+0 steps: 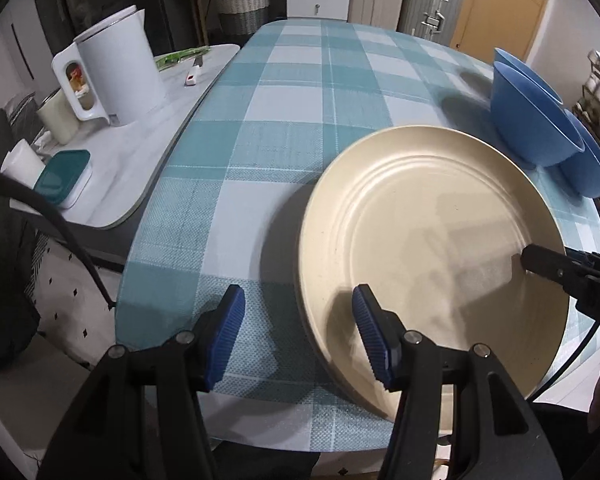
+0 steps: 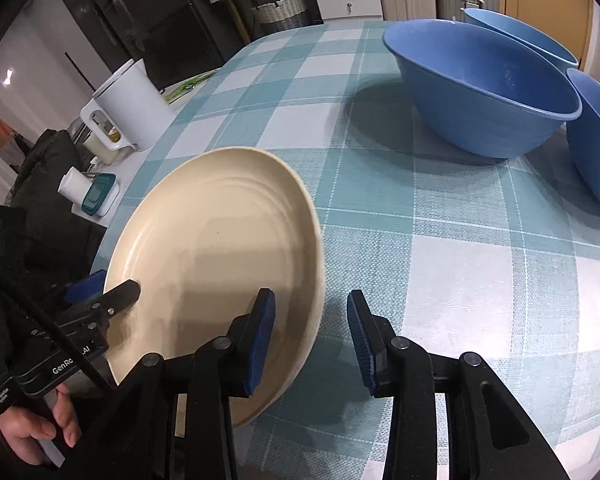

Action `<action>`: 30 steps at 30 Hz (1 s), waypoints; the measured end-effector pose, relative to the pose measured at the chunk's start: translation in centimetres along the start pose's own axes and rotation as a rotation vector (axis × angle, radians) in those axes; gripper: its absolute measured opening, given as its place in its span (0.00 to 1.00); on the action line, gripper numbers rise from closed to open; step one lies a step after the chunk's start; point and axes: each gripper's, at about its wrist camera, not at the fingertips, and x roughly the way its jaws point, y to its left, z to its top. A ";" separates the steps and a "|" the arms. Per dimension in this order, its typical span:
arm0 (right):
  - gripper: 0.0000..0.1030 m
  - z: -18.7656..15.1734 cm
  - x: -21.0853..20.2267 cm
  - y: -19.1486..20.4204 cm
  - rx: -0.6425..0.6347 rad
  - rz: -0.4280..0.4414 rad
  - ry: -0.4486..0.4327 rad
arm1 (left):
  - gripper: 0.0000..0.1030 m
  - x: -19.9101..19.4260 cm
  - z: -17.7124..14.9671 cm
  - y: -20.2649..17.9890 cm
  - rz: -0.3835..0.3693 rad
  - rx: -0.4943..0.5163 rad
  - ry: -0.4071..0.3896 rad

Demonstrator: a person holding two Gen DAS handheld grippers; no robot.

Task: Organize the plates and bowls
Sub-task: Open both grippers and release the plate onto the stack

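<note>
A cream plate (image 1: 432, 240) lies flat on the teal checked tablecloth (image 1: 284, 92), near the table's front edge. My left gripper (image 1: 299, 336) is open and straddles the plate's left rim, one blue pad over the plate and one over the cloth. My right gripper (image 2: 310, 340) is also open and straddles the plate's (image 2: 220, 256) right rim in the same way. Neither gripper's pads press on the plate. Three blue bowls (image 2: 480, 92) stand together behind the plate at the right, seen in the left wrist view as blue bowls (image 1: 532, 120).
A white kettle (image 1: 120, 76) and a teal-lidded box (image 1: 62, 174) sit on a lower white side table to the left. A hand (image 2: 40, 432) holds the left gripper's handle. A black cable (image 1: 72, 240) hangs at the left.
</note>
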 end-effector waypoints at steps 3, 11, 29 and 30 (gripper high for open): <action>0.41 0.1 0.2 -0.2 0.010 0.002 0.001 | 0.56 0.0 -0.1 -0.1 0.004 -0.003 0.000; 0.41 -0.2 1.2 -1.0 0.109 0.159 0.072 | 0.56 -0.1 -0.2 -0.2 -0.035 -0.017 0.012; 0.39 0.3 1.9 1.6 0.100 0.130 0.036 | 0.57 0.4 0.2 0.2 -0.147 -0.111 0.032; 0.39 0.4 2.1 1.9 0.099 0.133 0.034 | 0.57 0.5 0.4 0.5 -0.138 -0.124 0.033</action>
